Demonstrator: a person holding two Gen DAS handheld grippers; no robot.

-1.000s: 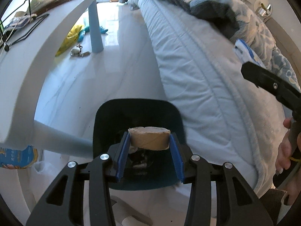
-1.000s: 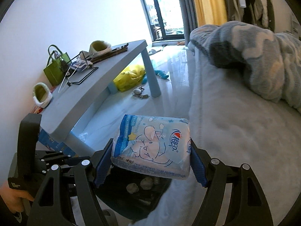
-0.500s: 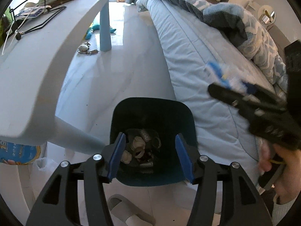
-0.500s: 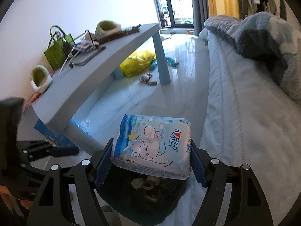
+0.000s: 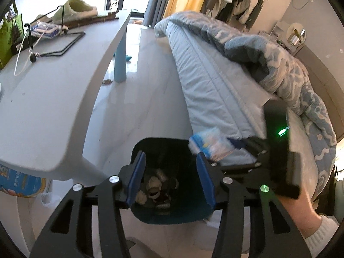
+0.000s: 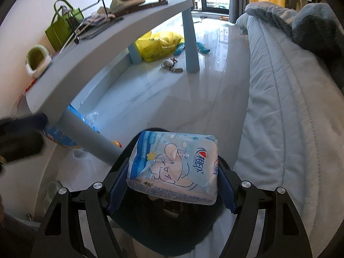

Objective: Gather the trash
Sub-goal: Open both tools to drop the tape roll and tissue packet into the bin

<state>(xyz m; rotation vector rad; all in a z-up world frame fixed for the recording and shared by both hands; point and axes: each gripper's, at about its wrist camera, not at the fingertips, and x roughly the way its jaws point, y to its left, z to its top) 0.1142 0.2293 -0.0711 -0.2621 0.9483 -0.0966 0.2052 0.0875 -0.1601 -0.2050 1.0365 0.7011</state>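
A dark teal trash bin point(image 5: 154, 215) stands on the floor between the bed and the table, with several pieces of trash point(image 5: 157, 188) inside. My left gripper point(image 5: 171, 180) is open and empty, right above the bin's mouth. My right gripper point(image 6: 172, 185) is shut on a blue and white tissue pack point(image 6: 174, 163) and holds it over the bin point(image 6: 172, 234). In the left wrist view the tissue pack point(image 5: 209, 143) and the right gripper show blurred at the bin's right rim.
A grey table point(image 5: 53, 86) with a green bag point(image 6: 62, 26), wire rack and slippers stands to the left. The bed point(image 5: 215, 86) with a blue quilt runs along the right. A yellow bag point(image 6: 159, 45) and toys lie on the floor beyond.
My left gripper has opened and let the cardboard roll fall into the bin, then lifted. My right gripper has moved the tissue pack over the bin.
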